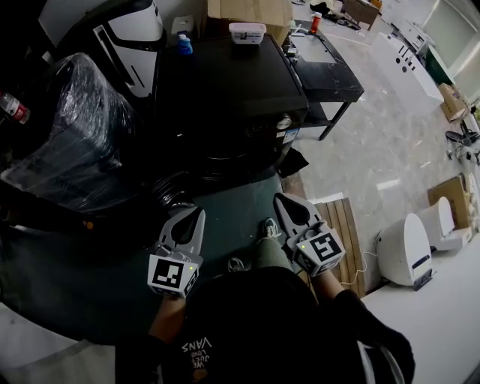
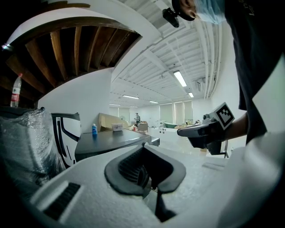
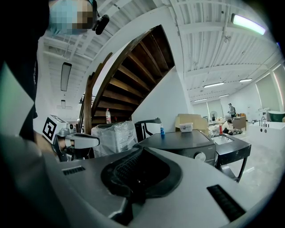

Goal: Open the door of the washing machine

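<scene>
Open workshop hall with appliances set out for trials

Strip lights on a high white ceiling; a wooden staircase; a polished pale floor; a washing machine standing free beside a plastic-wrapped unit; a cardboard box, a wooden pallet and a black worktop near it.

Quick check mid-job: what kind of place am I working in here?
Probably an open lab or workshop hall, not a home: washing machine beside a plastic-wrapped unit, cardboard box behind, strip-lit ceiling.
</scene>
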Demonstrator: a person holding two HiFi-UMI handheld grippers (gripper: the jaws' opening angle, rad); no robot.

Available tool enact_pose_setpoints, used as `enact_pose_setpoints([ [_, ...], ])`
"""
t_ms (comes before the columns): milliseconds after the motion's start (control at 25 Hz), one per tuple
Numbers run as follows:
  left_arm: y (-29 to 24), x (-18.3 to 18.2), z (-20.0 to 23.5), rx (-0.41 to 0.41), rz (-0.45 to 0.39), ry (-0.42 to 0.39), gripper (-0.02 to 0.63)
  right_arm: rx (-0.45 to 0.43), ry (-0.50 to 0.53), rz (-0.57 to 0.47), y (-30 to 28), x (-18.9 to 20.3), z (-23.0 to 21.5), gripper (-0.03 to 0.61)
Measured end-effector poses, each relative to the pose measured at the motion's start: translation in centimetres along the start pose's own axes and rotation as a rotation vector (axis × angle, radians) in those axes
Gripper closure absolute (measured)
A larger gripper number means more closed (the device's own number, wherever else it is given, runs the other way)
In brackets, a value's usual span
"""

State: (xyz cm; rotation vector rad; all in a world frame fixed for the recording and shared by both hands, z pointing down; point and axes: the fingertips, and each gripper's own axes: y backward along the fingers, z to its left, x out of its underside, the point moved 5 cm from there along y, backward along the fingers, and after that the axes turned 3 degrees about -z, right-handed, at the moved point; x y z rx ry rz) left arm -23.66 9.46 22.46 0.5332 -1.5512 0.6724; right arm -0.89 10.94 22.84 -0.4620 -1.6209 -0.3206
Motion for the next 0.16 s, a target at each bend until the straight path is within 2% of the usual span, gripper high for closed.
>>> enact_pose_setpoints([
  [160, -0.34, 0.23, 0.22, 0.002, 0.004, -0.002, 0.598, -0.003, -0.002, 0.013, -0.50, 0.21, -0.10, 0.574],
])
